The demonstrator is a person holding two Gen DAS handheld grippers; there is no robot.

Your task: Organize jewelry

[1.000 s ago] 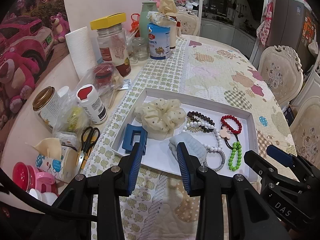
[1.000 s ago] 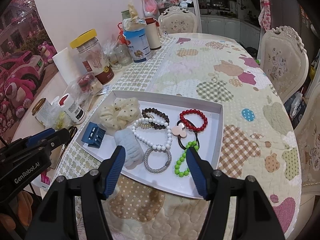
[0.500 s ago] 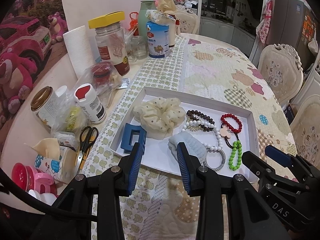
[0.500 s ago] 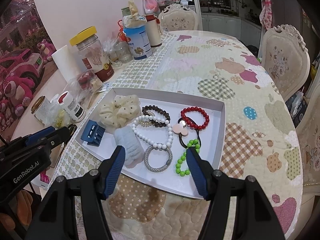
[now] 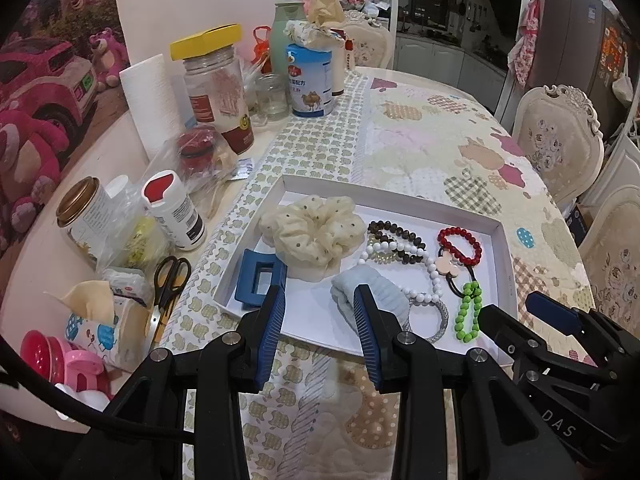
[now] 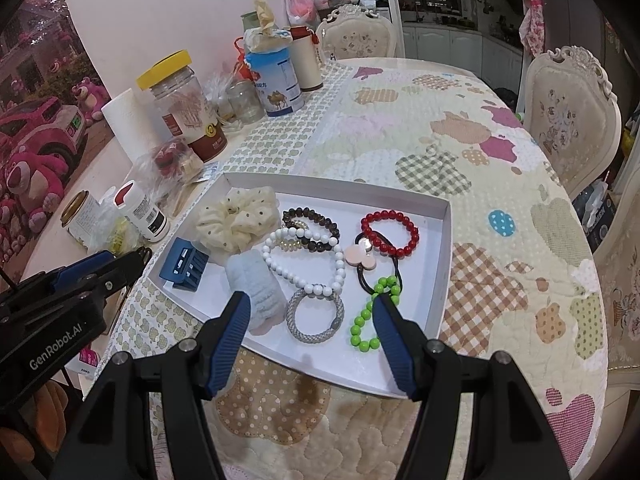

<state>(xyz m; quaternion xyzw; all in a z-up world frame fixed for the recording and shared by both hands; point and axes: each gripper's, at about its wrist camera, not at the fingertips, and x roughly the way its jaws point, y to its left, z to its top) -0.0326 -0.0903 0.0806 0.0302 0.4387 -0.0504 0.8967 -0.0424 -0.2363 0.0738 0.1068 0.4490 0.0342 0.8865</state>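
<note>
A white tray [image 6: 442,280] on the quilted table holds a cream scrunchie [image 6: 236,220], a blue claw clip [image 6: 185,266], a pale blue hair band [image 6: 254,284], a brown bead bracelet [image 6: 316,224], a white bead bracelet [image 6: 308,264], a red bead bracelet [image 6: 390,232], a pink-charm hair tie [image 6: 362,258], a green bead bracelet [image 6: 374,312] and a silver hair tie [image 6: 314,316]. My right gripper [image 6: 312,312] is open and empty over the tray's near edge. My left gripper [image 5: 318,304] is open and empty at the tray's near left, by the claw clip [image 5: 258,280].
Left of the tray stand jars, a yellow-lidded jar [image 6: 180,104], a blue milk tin [image 6: 278,80], a paper towel roll [image 6: 128,124], a white bottle [image 5: 176,210], scissors [image 5: 168,284] and a tissue pack [image 5: 100,320]. Chairs [image 6: 568,116] stand to the right.
Both grippers have drifted slightly closer to the tray. Both stay open and the tray's items have not moved.
</note>
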